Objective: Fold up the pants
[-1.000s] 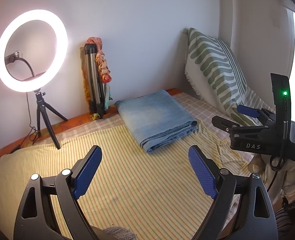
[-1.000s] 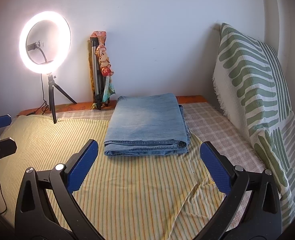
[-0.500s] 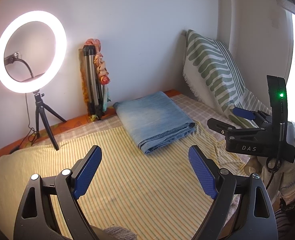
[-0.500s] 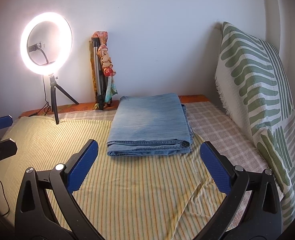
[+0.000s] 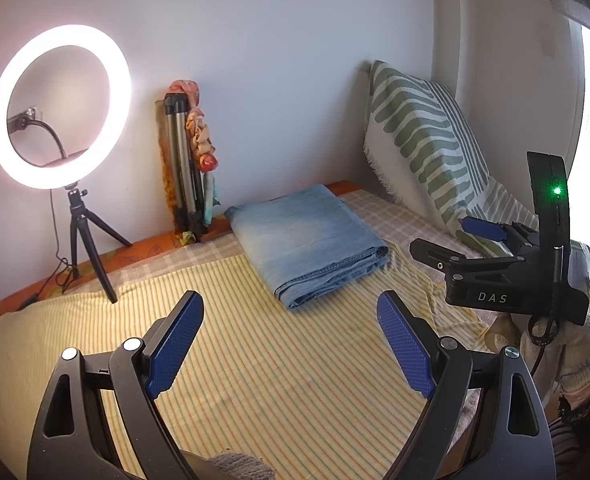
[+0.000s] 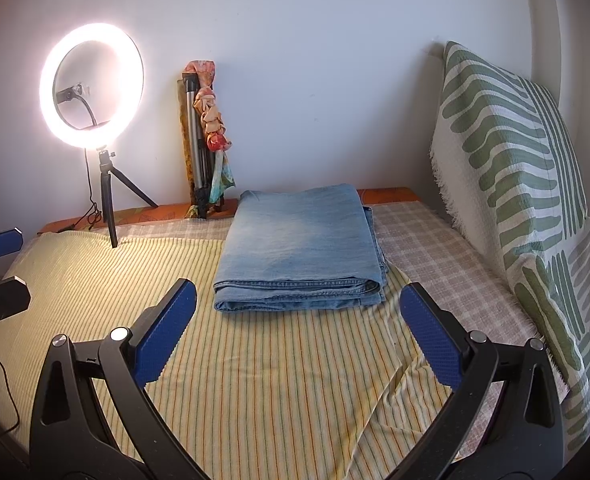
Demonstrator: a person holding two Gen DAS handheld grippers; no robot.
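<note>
Light blue denim pants (image 5: 309,242) lie folded in a neat rectangle on the striped yellow bedsheet (image 5: 255,360), toward the back of the bed; they also show in the right wrist view (image 6: 301,258). My left gripper (image 5: 291,340) is open and empty, held above the sheet in front of the pants. My right gripper (image 6: 297,330) is open and empty, just in front of the pants' folded edge. The right gripper's body shows in the left wrist view (image 5: 507,280) at the right.
A lit ring light on a small tripod (image 6: 93,88) stands at the back left. A folded tripod with a scarf (image 6: 205,140) leans on the wall. A green-patterned pillow (image 6: 515,184) stands along the right. A checked cloth (image 6: 435,248) covers the back right.
Both grippers have drawn back slightly from the folded pants. Both stay open and empty; the pants have not moved.
</note>
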